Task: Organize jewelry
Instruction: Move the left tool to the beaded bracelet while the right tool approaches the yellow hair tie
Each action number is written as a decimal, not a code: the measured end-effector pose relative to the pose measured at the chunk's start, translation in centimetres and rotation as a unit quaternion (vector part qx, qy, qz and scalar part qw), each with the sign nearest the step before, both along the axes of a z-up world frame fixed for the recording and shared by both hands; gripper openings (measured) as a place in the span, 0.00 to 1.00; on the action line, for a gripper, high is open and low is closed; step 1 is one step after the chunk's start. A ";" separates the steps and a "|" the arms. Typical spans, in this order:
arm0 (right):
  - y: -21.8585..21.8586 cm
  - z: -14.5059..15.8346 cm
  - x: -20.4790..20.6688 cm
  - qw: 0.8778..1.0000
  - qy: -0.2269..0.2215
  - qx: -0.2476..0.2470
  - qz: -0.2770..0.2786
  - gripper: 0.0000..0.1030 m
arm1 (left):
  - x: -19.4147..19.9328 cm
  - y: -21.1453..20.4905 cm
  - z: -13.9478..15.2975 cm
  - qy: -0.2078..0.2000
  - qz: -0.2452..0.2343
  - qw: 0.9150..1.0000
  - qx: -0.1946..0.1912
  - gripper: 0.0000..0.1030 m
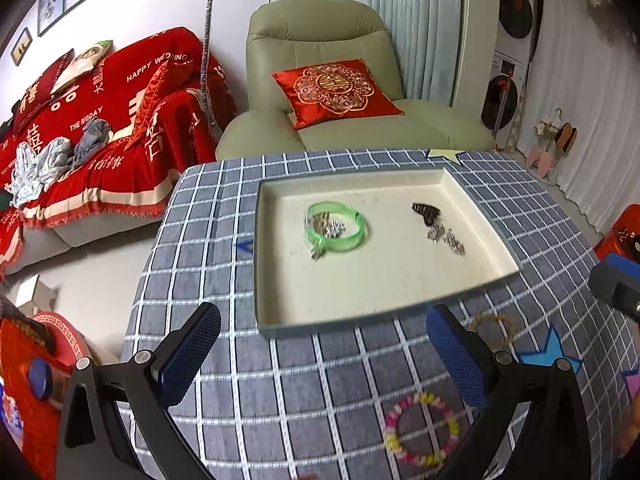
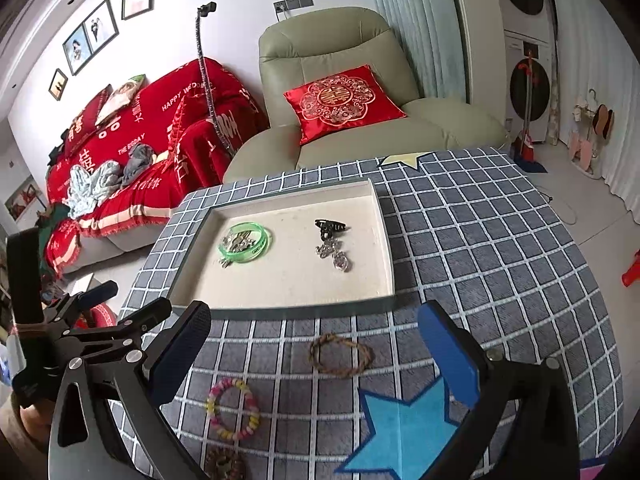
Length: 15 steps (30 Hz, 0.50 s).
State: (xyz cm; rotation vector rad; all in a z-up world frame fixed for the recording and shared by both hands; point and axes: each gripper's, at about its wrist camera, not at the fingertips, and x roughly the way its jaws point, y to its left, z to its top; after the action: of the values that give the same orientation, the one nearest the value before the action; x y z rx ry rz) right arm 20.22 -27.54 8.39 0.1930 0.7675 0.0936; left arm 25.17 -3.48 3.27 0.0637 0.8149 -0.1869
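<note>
My left gripper has black angular arms, silver screws at the joints and blue textured pads. My right gripper matches it: black frame, round silver screws, blue pads.

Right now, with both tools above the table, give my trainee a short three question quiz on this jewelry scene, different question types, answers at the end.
1. True or false: the green bangle lies inside the tray.
2. Multiple choice: which piece rests on the checked cloth, outside the tray, nearest its front edge? A) the black hair clip B) the brown braided bracelet C) the silver charms
3. Fill in: the left tool and the right tool both have their jaws ____ and hold nothing.

Key: 1 true. 2 B; the pink and yellow beaded bracelet is also on the cloth, but farther from the tray. 3 open.
</note>
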 end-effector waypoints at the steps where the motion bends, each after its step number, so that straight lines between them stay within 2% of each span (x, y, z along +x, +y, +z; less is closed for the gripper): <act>1: 0.0 0.0 -0.3 1.000 -0.001 0.000 0.000 1.00 | -0.2 0.1 -0.1 0.001 0.001 1.000 0.002 1.00; 10: 0.6 -0.6 -3.3 1.000 0.006 -0.002 0.008 1.00 | -3.2 1.1 -1.9 0.026 -0.010 1.000 -0.009 1.00; 15: 1.3 -2.3 -5.7 0.999 0.030 -0.008 0.023 1.00 | -4.6 1.5 -3.6 0.046 -0.014 0.999 -0.013 1.00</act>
State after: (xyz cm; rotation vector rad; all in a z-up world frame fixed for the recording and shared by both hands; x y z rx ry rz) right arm 14.52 -26.24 6.08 0.1641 0.8332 0.1264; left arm 20.56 -2.02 -0.37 0.0426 0.9027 -0.2285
